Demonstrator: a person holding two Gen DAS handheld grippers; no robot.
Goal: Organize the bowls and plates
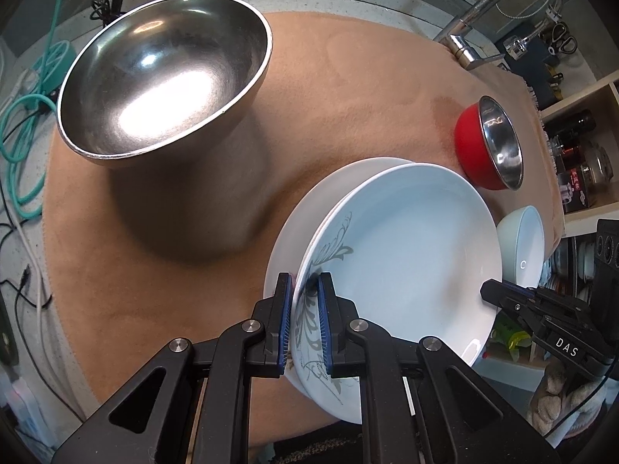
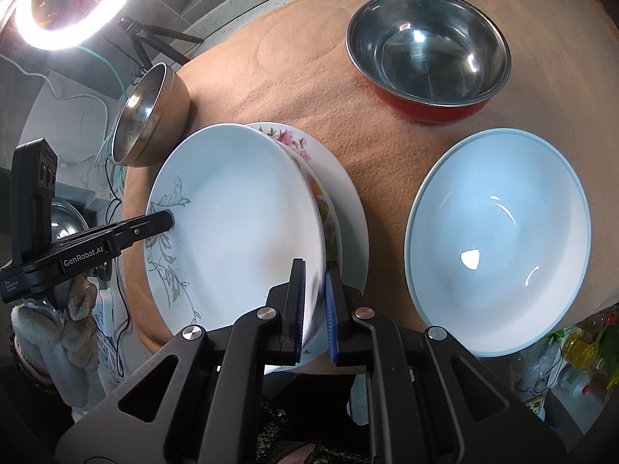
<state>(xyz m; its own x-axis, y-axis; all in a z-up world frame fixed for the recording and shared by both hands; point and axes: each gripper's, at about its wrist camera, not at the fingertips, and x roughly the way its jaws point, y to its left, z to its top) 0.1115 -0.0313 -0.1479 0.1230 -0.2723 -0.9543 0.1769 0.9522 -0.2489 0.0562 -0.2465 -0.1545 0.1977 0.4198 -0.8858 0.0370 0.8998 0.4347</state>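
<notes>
A white plate with a grey leaf pattern [image 1: 406,255] [image 2: 236,228] is held tilted over a flower-patterned plate [image 2: 305,154], which rests on a plain white plate [image 2: 348,208] [image 1: 305,224]. My left gripper [image 1: 305,324] is shut on the leaf plate's near rim; it also shows in the right wrist view [image 2: 170,221]. My right gripper [image 2: 315,301] is shut on the opposite rim, seen in the left wrist view [image 1: 488,290]. A steel bowl [image 1: 162,73] [image 2: 151,116], a red bowl [image 1: 487,143] [image 2: 425,58] and a pale blue bowl [image 1: 522,243] [image 2: 499,239] stand around.
Everything sits on a tan cloth [image 1: 340,89] [image 2: 294,62] on a grey counter. A faucet [image 1: 487,4] is at the back. A ring light [image 2: 73,0] on a tripod stands at the left. Shelves with jars [image 1: 580,154] lie beyond the cloth's right edge.
</notes>
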